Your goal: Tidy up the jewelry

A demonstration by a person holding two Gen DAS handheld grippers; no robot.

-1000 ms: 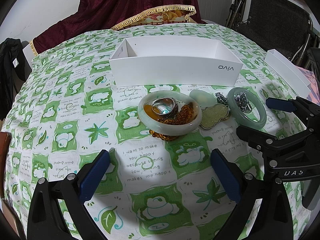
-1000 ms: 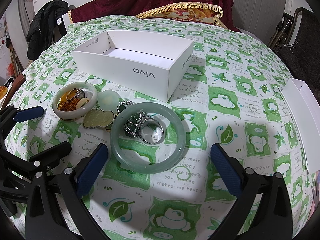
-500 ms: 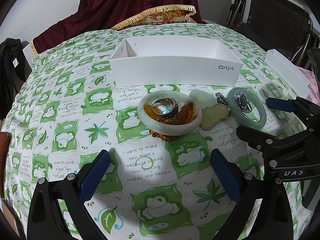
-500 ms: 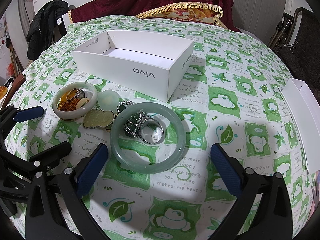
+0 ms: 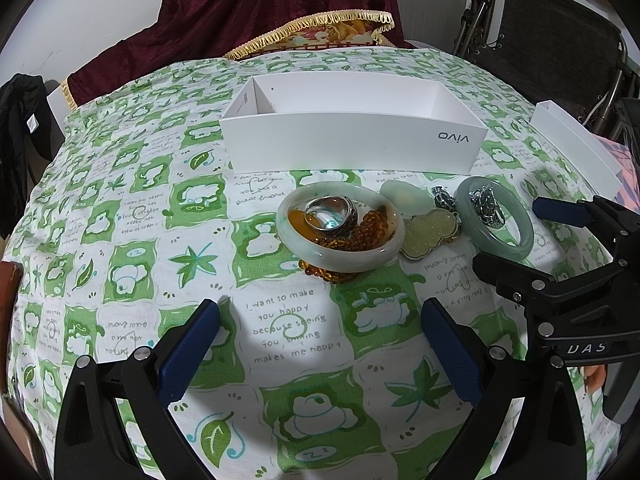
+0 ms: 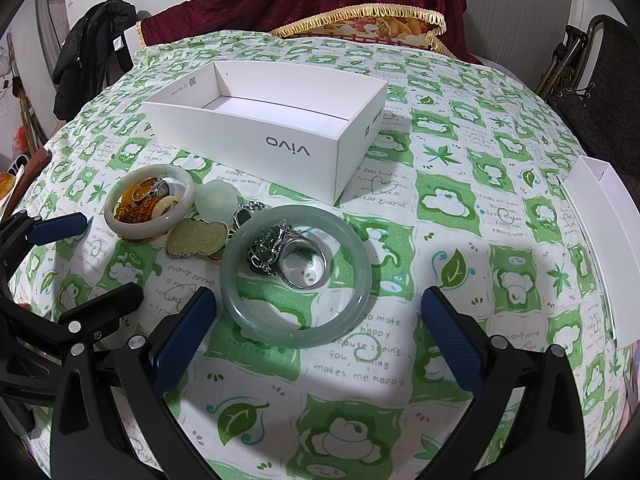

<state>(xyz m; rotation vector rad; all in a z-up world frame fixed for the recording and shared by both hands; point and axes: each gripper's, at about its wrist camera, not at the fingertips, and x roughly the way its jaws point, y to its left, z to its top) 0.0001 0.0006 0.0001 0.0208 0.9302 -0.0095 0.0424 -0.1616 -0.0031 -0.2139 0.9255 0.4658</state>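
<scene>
Jewelry lies clustered on the green-and-white tablecloth (image 6: 460, 208), just in front of the white vivo box (image 6: 264, 120). Pale white bangle (image 5: 340, 226) rings amber beads (image 5: 360, 236) and a silver ring (image 5: 330, 214). Green jade bangle (image 6: 296, 276), translucent, encircles a silver ring with green stone (image 6: 288, 256). Cloud-shaped pendant (image 6: 196, 238) lies between the bangles. Left gripper (image 5: 320, 344) and right gripper (image 6: 320, 332) both spread wide, holding nothing.

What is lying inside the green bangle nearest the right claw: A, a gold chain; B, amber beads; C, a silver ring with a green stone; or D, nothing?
C: in the right wrist view, the green bangle encircles a silver ring with a green stone, while the amber beads lie inside the white bangle further left.
</scene>
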